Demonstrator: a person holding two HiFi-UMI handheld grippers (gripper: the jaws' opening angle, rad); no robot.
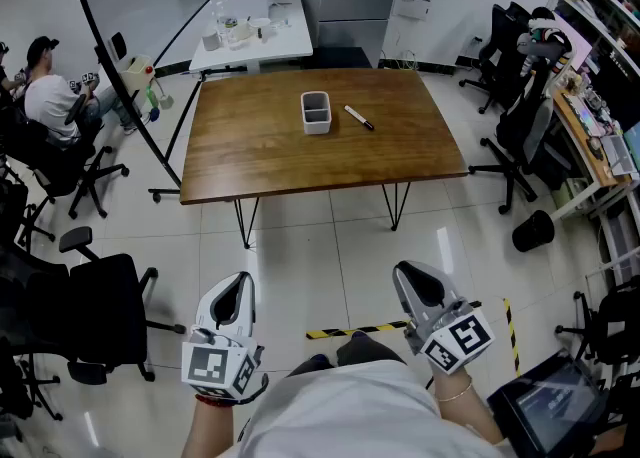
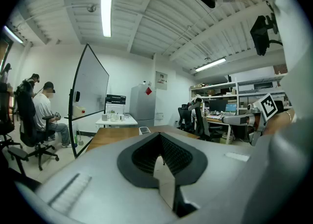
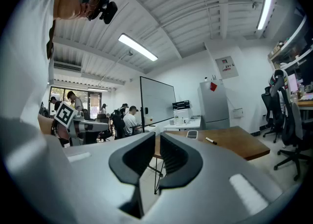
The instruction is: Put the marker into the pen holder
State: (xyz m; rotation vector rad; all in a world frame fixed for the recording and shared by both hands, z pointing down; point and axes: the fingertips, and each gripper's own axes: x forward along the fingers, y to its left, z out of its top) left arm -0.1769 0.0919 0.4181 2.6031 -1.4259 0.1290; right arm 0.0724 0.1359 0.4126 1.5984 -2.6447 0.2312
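Fingers (image 2: 144, 154) of the left gripper (image 2: 160, 136) are clenched, tips meeting, with nothing between them. Fingers (image 3: 134, 157) of the right gripper (image 3: 157, 137) are likewise drawn together and empty. In the head view the left gripper (image 1: 236, 286) and the right gripper (image 1: 414, 276) are both held on the near side of the wooden table (image 1: 260, 146), well apart from it, over the tiled floor.

The table stands on thin black legs, and its top carries only two items. A white desk (image 1: 255, 41) stands just beyond the table's far edge and is loaded with small objects too small to identify.

The pen holder (image 1: 316, 112), a pale rectangular open-topped container, stands upright near the middle of the table, towards the far edge. The marker (image 1: 359, 118) lies flat on the table just to the right of the pen holder, not touching it and outside it. Its body is white with dark ends, angled across the table top.
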